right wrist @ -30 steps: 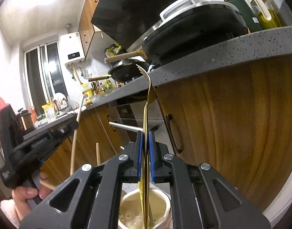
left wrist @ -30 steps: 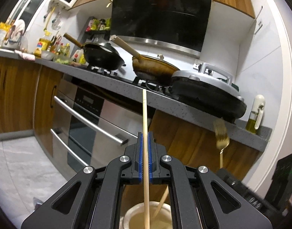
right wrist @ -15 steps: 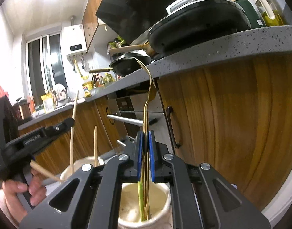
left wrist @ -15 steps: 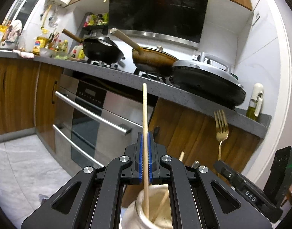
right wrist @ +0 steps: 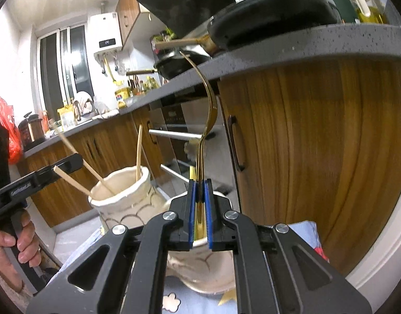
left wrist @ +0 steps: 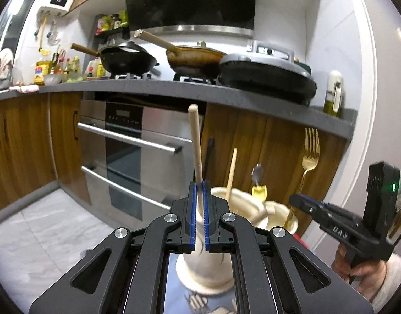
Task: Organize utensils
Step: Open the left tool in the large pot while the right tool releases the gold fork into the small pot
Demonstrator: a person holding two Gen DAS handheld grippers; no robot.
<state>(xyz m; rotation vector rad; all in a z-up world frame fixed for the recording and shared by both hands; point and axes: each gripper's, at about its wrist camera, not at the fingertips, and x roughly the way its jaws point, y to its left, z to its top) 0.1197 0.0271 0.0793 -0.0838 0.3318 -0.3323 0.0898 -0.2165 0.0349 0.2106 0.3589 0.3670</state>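
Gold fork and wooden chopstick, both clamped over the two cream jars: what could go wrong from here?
1. The gold fork stands tall above the right gripper; released early, it may tip past the right jar rim.
2. The left jar already holds chopsticks; the wooden chopstick in the left gripper could snag them.
3. The jars stand close together; a bump could topple one.
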